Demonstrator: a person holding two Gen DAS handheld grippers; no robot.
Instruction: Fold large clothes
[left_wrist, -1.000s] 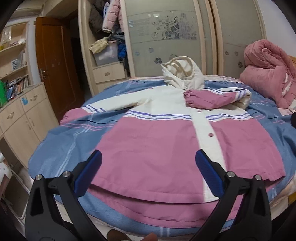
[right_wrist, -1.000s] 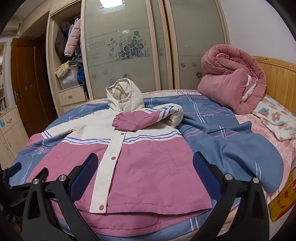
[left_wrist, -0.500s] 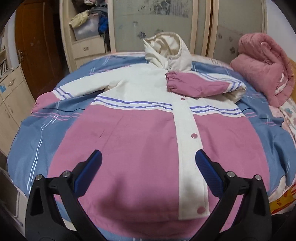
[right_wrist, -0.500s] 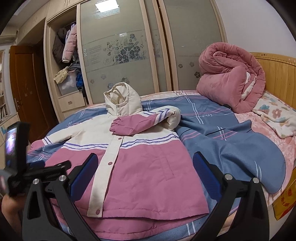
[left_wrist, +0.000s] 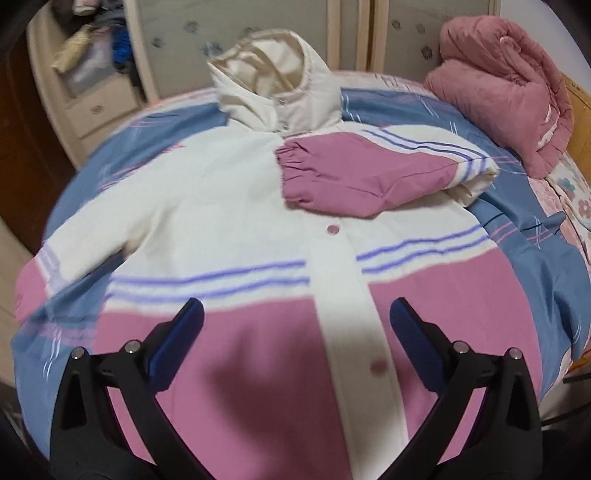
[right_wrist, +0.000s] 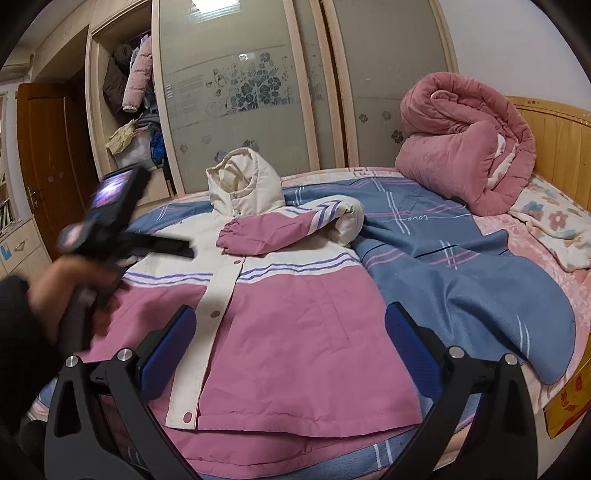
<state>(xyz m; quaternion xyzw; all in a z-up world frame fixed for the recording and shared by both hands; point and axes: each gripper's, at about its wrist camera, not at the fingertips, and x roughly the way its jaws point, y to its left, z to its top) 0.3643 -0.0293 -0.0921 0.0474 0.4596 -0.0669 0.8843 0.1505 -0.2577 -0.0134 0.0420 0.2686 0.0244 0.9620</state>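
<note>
Drawers (left_wrist: 94, 107) and an open wardrobe shelf stand blurred at the far left, beyond the bed (right_wrist: 443, 258) with its blue plaid cover, a soft fleecy-looking sheet with thin pink and white lines. On it lies the jacket (left_wrist: 258, 229), front up and snapped closed: a padded, smooth shell, cream across the chest, pink below, with thin purple stripes between and a puffy cream hood (left_wrist: 273, 85) standing up at the collar. Its left sleeve (left_wrist: 85, 251) stretches flat toward the bed's edge, not yet folded; the right sleeve (left_wrist: 369, 177), pink with an elastic gathered cuff, lies folded across the chest. The left gripper (left_wrist: 295, 332) hovers over the pink lower front with its fingers spread wide and nothing between them. Further right, the right gripper (right_wrist: 288, 343) hangs above the jacket's hem side, fingers likewise spread and empty. A rolled pink quilt (right_wrist: 465, 147), thick and plush, sits by the wooden headboard (right_wrist: 554, 125). The risk I see is the slippery padded fabric: a pinch on the outstretched sleeve may catch only the top layer or the blue cover beneath, dragging the bedding and skewing the body, and the bulky folded sleeve may spring open if the jacket shifts.
</note>
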